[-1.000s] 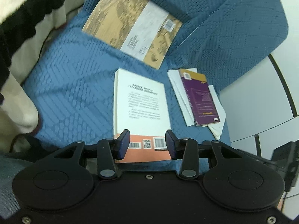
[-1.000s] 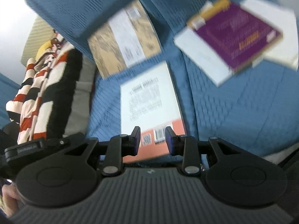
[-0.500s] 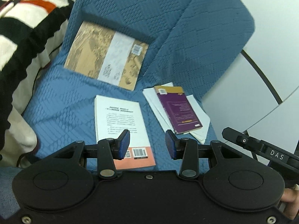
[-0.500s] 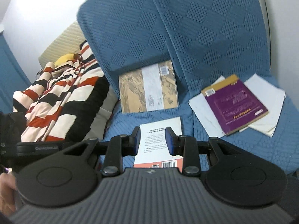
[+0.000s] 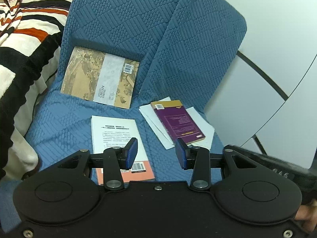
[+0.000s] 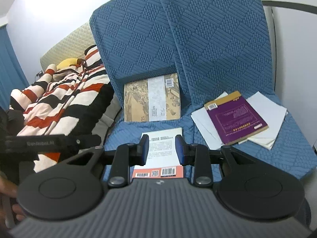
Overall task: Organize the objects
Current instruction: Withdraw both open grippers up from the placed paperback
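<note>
Both my grippers hang above the blue sofa seat (image 5: 59,123), left gripper (image 5: 156,153) and right gripper (image 6: 162,150) each with jaws apart and holding nothing. The white book (image 6: 164,148) lies flat on the near left cushion, long axis running near to far, orange barcode end toward me; the tan book (image 5: 101,79) leans against the backrest behind it, long axis across, left to right. On the right cushion the purple book (image 6: 236,117) rests on loose white papers (image 6: 267,111), its long axis angled, barcode end to the far left.
</note>
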